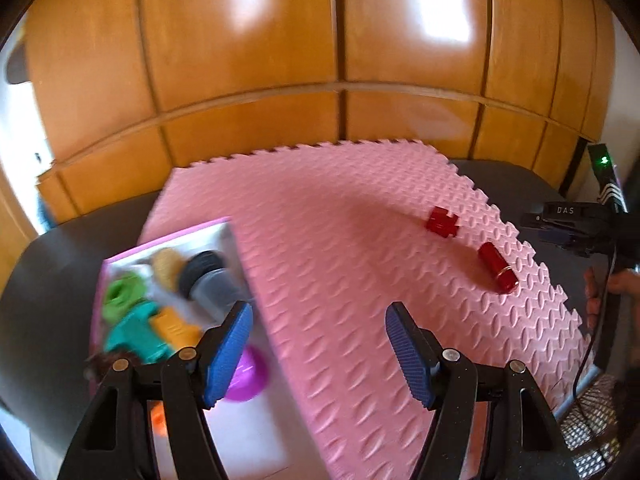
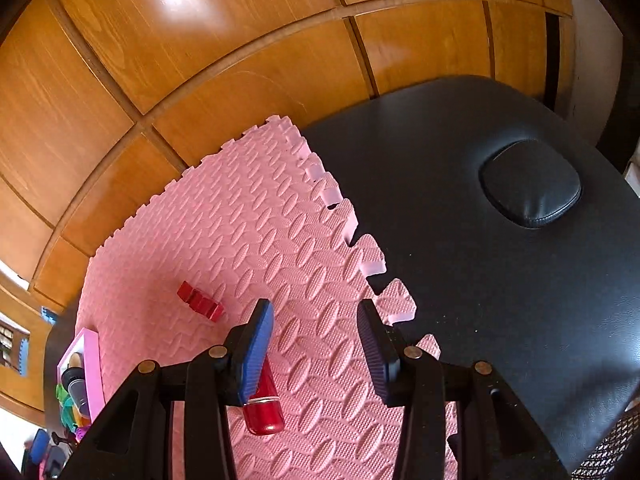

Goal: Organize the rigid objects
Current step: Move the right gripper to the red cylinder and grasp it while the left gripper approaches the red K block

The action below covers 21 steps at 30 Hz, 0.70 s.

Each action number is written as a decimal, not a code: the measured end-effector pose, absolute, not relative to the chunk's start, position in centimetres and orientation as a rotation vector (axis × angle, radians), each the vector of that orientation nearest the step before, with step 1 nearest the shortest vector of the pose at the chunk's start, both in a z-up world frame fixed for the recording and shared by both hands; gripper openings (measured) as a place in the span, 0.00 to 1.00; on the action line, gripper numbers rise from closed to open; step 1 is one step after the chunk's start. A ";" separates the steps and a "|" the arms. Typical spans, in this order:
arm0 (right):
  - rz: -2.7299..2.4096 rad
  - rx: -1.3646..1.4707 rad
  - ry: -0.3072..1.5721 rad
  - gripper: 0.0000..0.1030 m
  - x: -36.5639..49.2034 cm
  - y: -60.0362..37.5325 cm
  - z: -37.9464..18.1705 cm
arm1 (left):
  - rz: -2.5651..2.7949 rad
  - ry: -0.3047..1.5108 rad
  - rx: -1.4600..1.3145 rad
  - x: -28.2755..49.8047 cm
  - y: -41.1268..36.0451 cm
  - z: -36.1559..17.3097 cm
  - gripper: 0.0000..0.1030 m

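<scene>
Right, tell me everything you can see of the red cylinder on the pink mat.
The red cylinder is a small glossy tube, plastic or lacquered metal by its shine, with a thin silver band around it near one end. It lies on its side on the pink foam mat, close to the mat's toothed edge and apart from the red block. In the right wrist view one blue pad overlaps it; contact is unclear.

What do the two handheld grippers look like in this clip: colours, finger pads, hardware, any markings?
Both match: the left gripper and the right gripper have black plastic linkage frames with round brass-coloured pivot pins. Each finger ends in a blue ribbed pad. In the left wrist view, white lettering "DAS" marks the right gripper's black body.
</scene>
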State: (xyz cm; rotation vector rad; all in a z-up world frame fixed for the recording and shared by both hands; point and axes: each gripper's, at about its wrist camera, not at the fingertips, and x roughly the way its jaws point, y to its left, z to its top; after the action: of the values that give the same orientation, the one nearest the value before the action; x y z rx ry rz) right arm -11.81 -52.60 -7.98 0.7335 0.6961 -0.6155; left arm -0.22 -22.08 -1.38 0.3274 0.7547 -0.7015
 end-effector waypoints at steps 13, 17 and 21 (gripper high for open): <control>-0.604 0.777 0.687 0.42 -12.1 -53.1 -7.7 | -0.867 0.798 0.415 1.3 -35.7 -4.6 0.80; -0.589 0.801 0.705 0.42 -11.8 -53.3 -8.1 | -0.909 0.786 0.457 1.9 -39.0 -5.5 0.81; -0.578 0.812 0.718 0.42 -11.6 -53.3 -8.4 | -0.943 0.775 0.463 2.6 -41.3 -6.4 0.81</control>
State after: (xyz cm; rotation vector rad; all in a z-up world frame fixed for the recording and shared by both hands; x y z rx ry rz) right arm -11.64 -53.30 -8.37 0.8123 0.7182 -0.5779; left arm 2.57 -41.26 -6.37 0.4627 0.7754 -0.9427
